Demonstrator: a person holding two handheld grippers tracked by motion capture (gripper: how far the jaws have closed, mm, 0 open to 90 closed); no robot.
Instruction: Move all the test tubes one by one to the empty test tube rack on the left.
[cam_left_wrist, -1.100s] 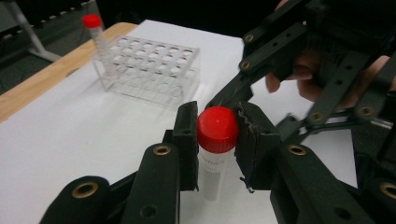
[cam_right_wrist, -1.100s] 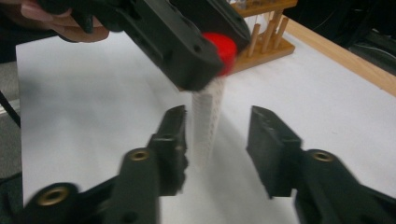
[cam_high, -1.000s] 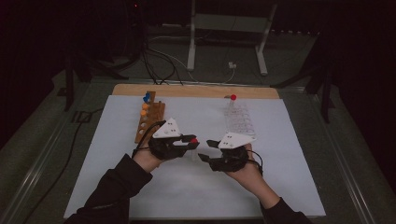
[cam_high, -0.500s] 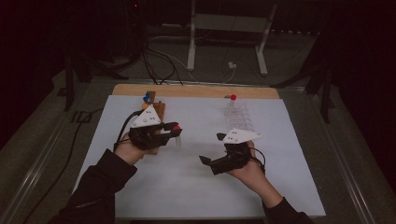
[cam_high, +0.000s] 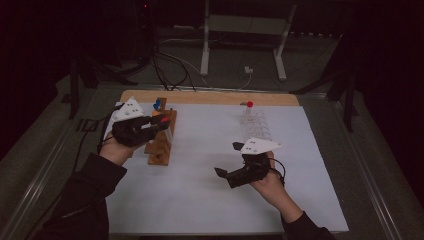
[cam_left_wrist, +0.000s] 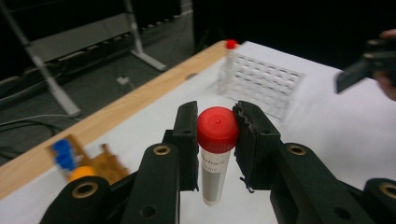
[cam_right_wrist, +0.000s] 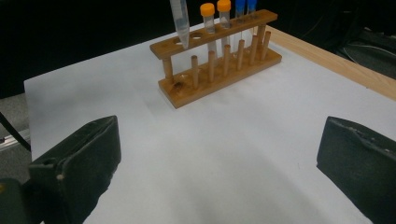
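My left gripper is shut on a clear tube with a red cap, held upright by its top. In the high view the left gripper hangs over the wooden tube rack at the left of the white mat. In the right gripper view the tube's pointed tip hovers just above a hole at the near end of the wooden rack. My right gripper rests low at centre right. Its jaws have just been opening, and the right gripper stands wide with only mat between them.
Orange-capped tubes and blue-capped tubes stand in the wooden rack's far holes. A clear plastic rack at the back right holds one red-capped tube. A wooden board edges the mat's far side.
My left gripper has carried the red-capped tube from the mat's middle leftward and away, up over the wooden rack. The right gripper's jaws have spread wide while that hand stayed put.
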